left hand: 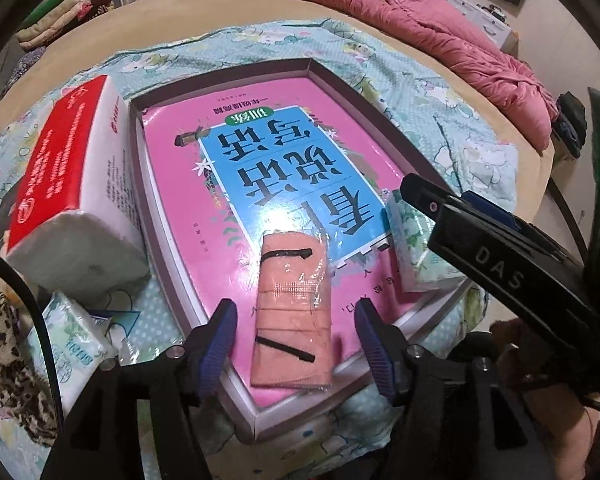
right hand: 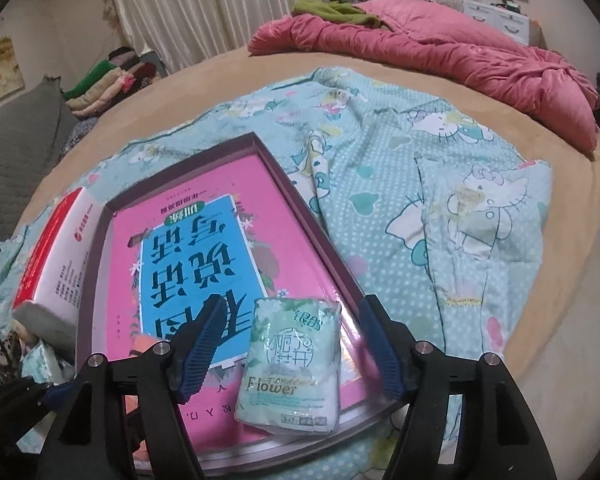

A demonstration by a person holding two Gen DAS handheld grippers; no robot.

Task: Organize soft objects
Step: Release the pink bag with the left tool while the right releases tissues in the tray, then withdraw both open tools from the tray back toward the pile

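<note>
Left hand-held gripper [left hand: 296,344] straddles the wrapped pink cloth pack [left hand: 292,312], pads clear of it on both sides; right hand-held gripper [right hand: 294,350] likewise stands open around the green tissue packet [right hand: 290,364]. Both items lie at the near end of the shallow box [left hand: 340,76], on the pink book [left hand: 228,168]. We judge the release complete: we should lift each straight away without snagging the film. Outside, left, wait the red-and-white tissue pack [left hand: 72,184] and a small tissue packet [left hand: 70,336].

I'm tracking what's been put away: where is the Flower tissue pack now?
The Flower tissue pack lies inside the shallow box on the pink book, at its near right corner, between the right gripper's open fingers.
</note>
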